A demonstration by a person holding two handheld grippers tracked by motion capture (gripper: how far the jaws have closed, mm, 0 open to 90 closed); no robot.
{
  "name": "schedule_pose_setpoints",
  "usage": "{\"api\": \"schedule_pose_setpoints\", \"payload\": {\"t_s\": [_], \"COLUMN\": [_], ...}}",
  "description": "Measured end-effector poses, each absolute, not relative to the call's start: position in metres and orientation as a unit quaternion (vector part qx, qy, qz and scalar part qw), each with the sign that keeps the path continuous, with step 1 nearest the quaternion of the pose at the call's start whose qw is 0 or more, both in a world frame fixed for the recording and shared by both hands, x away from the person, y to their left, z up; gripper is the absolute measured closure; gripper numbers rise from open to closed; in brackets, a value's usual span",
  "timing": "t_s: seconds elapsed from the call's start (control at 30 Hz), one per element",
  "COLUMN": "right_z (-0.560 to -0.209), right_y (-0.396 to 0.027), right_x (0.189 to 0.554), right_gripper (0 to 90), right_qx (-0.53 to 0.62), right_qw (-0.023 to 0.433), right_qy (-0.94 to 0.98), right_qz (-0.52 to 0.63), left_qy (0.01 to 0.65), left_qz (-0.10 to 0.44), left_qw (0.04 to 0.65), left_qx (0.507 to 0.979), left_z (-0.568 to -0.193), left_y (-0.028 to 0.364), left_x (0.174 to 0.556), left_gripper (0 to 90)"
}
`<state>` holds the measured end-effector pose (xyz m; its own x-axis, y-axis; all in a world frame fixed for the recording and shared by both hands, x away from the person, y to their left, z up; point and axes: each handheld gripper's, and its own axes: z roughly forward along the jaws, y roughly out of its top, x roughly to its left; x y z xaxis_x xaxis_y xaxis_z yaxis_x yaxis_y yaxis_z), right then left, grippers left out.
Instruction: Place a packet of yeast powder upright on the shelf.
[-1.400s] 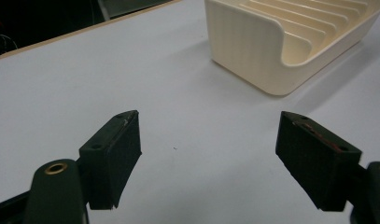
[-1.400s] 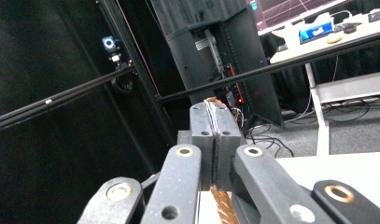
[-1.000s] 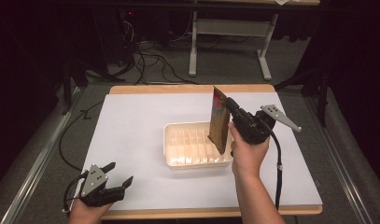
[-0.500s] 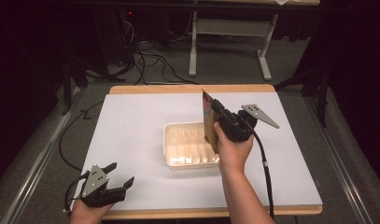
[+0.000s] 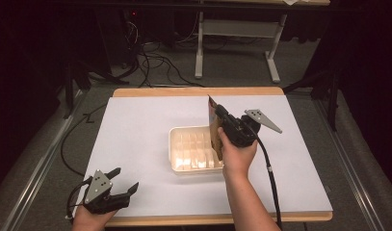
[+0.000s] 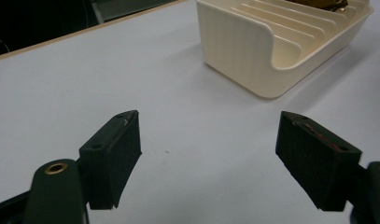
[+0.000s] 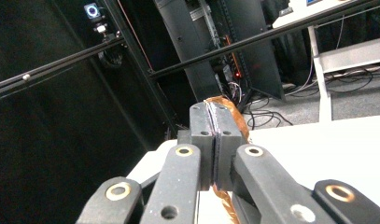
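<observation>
A cream ribbed tray (image 5: pixel 193 149) sits in the middle of the white table top; its near corner (image 6: pixel 239 46) also shows in the left gripper view. My right gripper (image 5: pixel 218 115) is shut on a thin brown flat piece (image 5: pixel 214 130), held upright on edge over the tray's right end. In the right gripper view the jaws (image 7: pixel 214 114) press together on the brown sheet (image 7: pixel 235 119), which sticks out past them. My left gripper (image 5: pixel 126 178) rests at the table's front left, open and holding nothing (image 6: pixel 208 123). A bit of the brown piece (image 6: pixel 325 3) shows at the tray's far end.
The white table top (image 5: pixel 136 130) has a wooden rim at its far and near edges. The right gripper's cable (image 5: pixel 269 168) trails back along the forearm to the front edge. Behind the table are floor cables (image 5: pixel 150 62) and a white desk frame (image 5: pixel 232 29).
The right gripper has carried the brown piece leftward and a little lower, from beside the tray's right edge to over its right end. The left gripper has stayed put.
</observation>
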<state>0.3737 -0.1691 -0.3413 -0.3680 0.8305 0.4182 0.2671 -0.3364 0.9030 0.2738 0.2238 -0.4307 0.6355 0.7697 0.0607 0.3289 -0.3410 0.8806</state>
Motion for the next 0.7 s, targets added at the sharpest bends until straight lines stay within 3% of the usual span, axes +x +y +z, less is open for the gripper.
{"api": "schedule_pose_setpoints", "payload": {"t_s": [0.7], "right_z": [-0.366], "right_y": [-0.177], "right_x": [0.360], "right_gripper": [89.3], "right_qx": [0.511], "right_qw": [0.224], "right_qy": [0.561], "right_qz": [0.611], "left_qy": [0.341], "left_qz": [0.241], "left_qw": [0.448], "left_qx": [0.790], "left_z": [-0.432], "left_y": [0.221], "left_x": [0.275], "left_gripper": [22.7]}}
